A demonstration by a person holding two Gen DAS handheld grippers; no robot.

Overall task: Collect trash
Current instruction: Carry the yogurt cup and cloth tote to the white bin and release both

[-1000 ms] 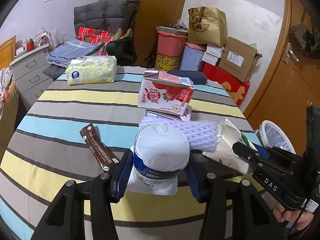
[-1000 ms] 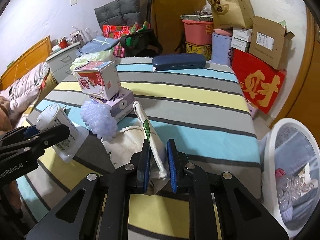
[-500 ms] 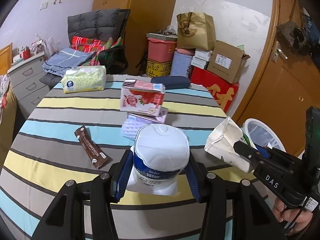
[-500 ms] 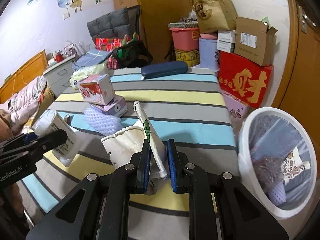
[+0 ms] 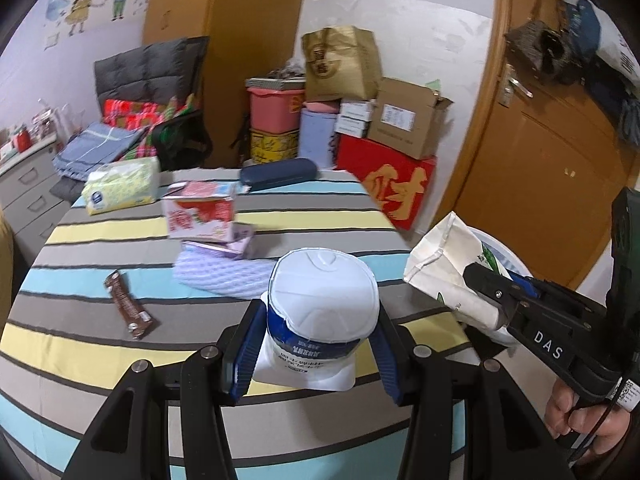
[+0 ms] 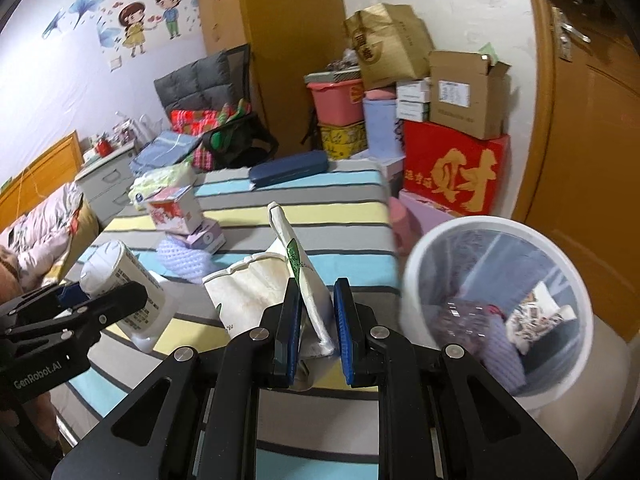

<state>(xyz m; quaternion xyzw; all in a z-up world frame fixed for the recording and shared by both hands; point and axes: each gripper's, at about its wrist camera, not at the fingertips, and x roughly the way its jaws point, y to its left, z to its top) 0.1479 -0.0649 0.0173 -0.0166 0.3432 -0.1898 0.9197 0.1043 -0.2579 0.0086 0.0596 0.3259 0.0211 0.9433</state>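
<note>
Jaws of the left gripper (image 5: pixel 316 344) stand partly apart, clamped on a white yogurt pouch (image 5: pixel 320 320) above the striped table (image 5: pixel 100 360). Right gripper (image 6: pixel 316 332), nearly closed, pinches a crumpled paper bag (image 6: pixel 256 284) just beside the white bin (image 6: pixel 496 304) at that table's edge.

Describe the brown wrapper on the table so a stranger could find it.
On the striped tablecloth, look left of the lavender foam netting. The slim brown snack wrapper lies flat and alone there, the only dark, stick-shaped item among pale cartons.
</note>
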